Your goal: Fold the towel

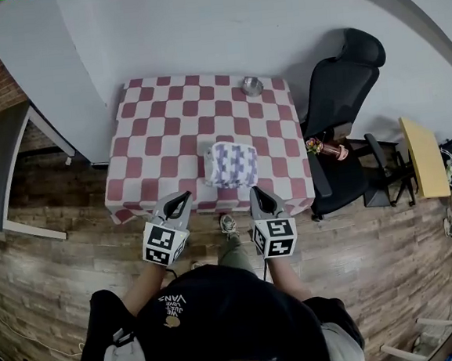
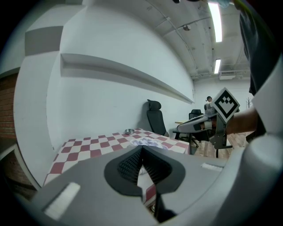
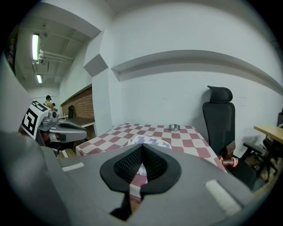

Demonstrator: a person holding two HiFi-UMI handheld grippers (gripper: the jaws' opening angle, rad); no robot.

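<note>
A folded white towel (image 1: 231, 163) with a purple pattern lies near the front edge of the red-and-white checked table (image 1: 162, 118). It also shows as a small heap past the jaws in the left gripper view (image 2: 148, 141) and in the right gripper view (image 3: 152, 141). My left gripper (image 1: 185, 194) hangs shut and empty just off the table's front edge, left of the towel. My right gripper (image 1: 253, 190) is shut and empty too, just in front of the towel's right corner. Neither touches the towel.
A small metal bowl (image 1: 251, 85) sits at the table's far right corner. A black office chair (image 1: 342, 87) stands right of the table, with a pink bottle (image 1: 335, 151) on its seat. A yellow side table (image 1: 424, 156) is further right. A white wall runs behind the table.
</note>
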